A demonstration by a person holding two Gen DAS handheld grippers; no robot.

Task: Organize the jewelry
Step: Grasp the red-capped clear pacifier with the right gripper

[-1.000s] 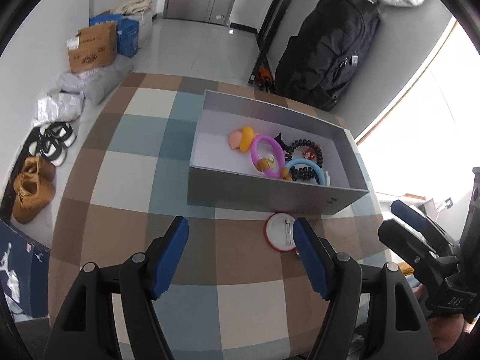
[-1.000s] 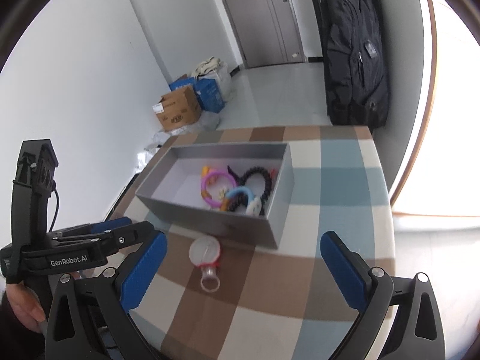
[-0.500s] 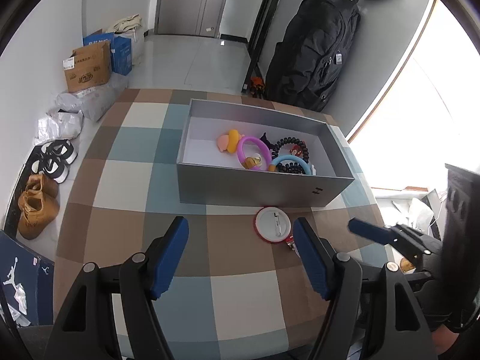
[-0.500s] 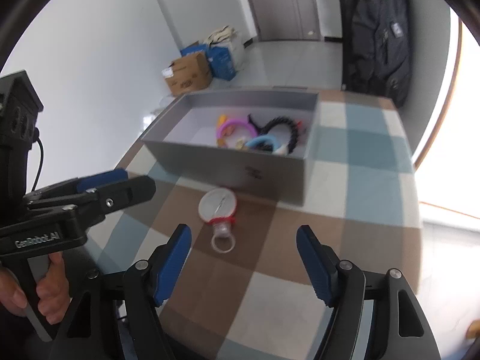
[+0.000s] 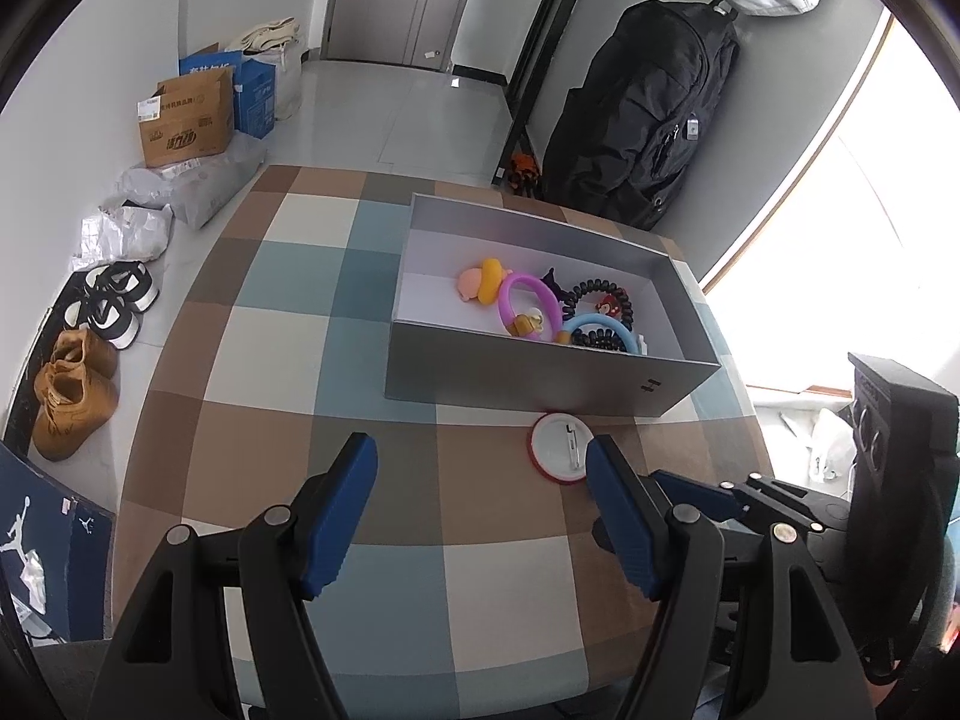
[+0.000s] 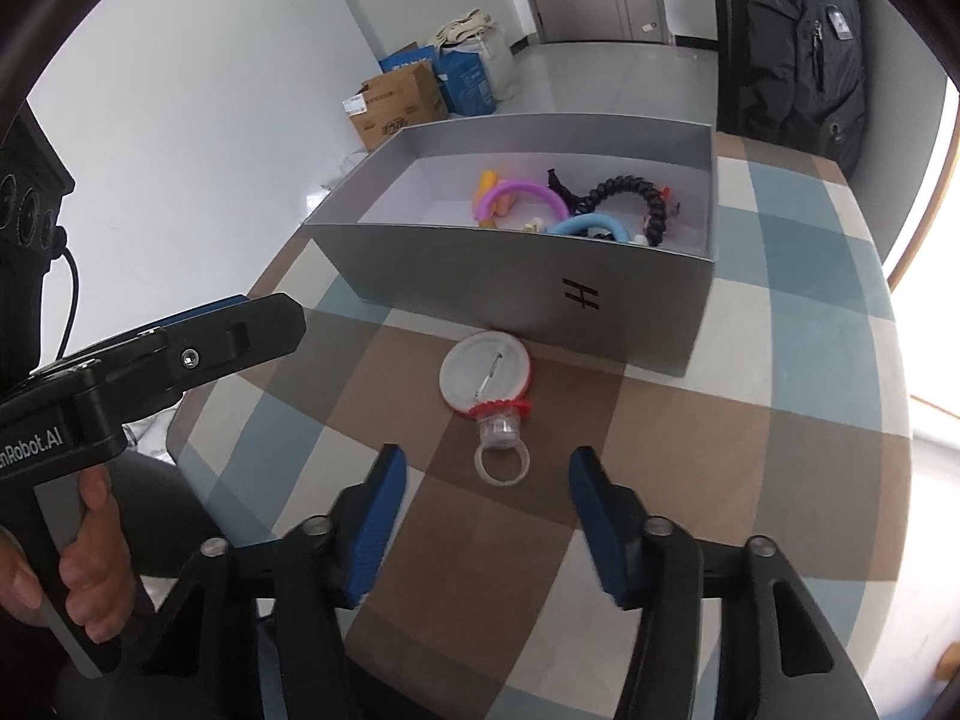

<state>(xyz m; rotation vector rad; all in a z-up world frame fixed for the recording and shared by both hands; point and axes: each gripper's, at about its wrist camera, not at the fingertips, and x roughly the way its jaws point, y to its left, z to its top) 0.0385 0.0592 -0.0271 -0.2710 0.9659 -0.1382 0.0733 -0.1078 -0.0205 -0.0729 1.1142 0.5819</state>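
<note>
Toy ring (image 6: 501, 450), clear plastic band with a red-frilled jewel top, lying flat on the checked counter (image 6: 750, 420) at the centre of the right wrist frame. Its long axis runs up and down the frame: the open band toward the lower edge, the jewel end toward the upper, where it touches or overlaps the rim of a round white pin badge (image 6: 485, 371) with a red edge. The badge in turn sits just beside the near wall of the grey box (image 6: 528, 276), which holds a purple ring, a blue ring, black coil hair ties and a yellow-pink piece. Right gripper (image 6: 489, 519): nearer of the two, placed directly below the ring in frame, jaws at a middling gap after just having been closing, nothing between them; the ring lies just ahead of the tips, on the centre line. Left gripper (image 5: 483, 507): jaws moderately wide and empty, standing off at the left of the right wrist frame; in its own view only the badge (image 5: 561, 447) shows, by its right finger, the ring hidden. Judgement: approach is straight ahead and down. Open counter lies to both sides of the ring; the badge and box wall crowd the far end, so the band end is the freer grasp.
</note>
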